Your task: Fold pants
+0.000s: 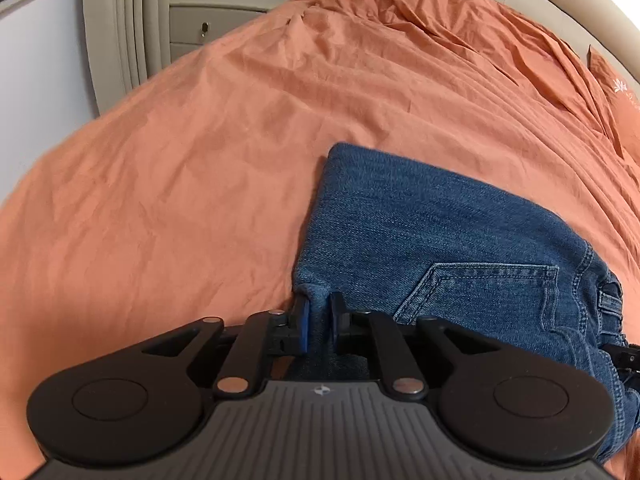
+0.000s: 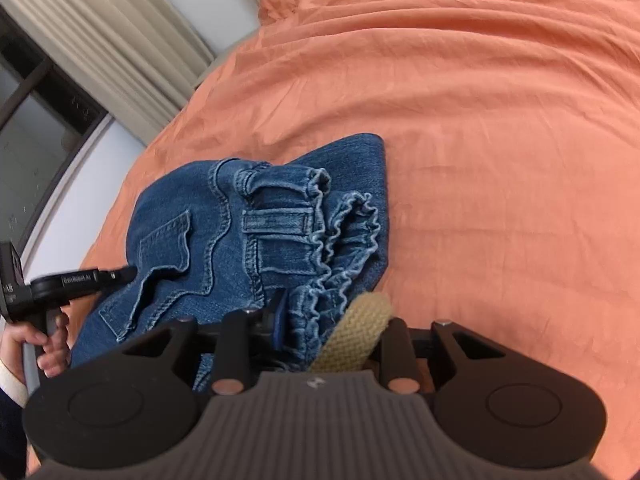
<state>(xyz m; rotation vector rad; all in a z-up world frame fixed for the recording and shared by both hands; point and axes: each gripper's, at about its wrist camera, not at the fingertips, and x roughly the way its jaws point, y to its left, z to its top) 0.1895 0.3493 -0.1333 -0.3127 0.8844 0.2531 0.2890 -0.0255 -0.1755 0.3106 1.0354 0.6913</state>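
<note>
The blue denim pants [image 1: 432, 236] lie folded on the orange bed cover [image 1: 200, 152], back pocket up. My left gripper [image 1: 320, 320] is shut on the near folded edge of the pants. In the right wrist view the pants [image 2: 224, 232] show their gathered elastic waistband and belt loop. My right gripper [image 2: 324, 332] is shut on the waistband, with a tan woven strap [image 2: 360, 332] bunched between the fingers. The left gripper's body [image 2: 68, 284] and the hand that holds it show at the left, touching the pocket side.
The orange cover [image 2: 500, 140] spreads wide and wrinkled to the right and far side. A beige nightstand [image 1: 216, 20] and padded headboard stand beyond the bed. Curtains [image 2: 100, 40] and a window are at the left, past the bed edge.
</note>
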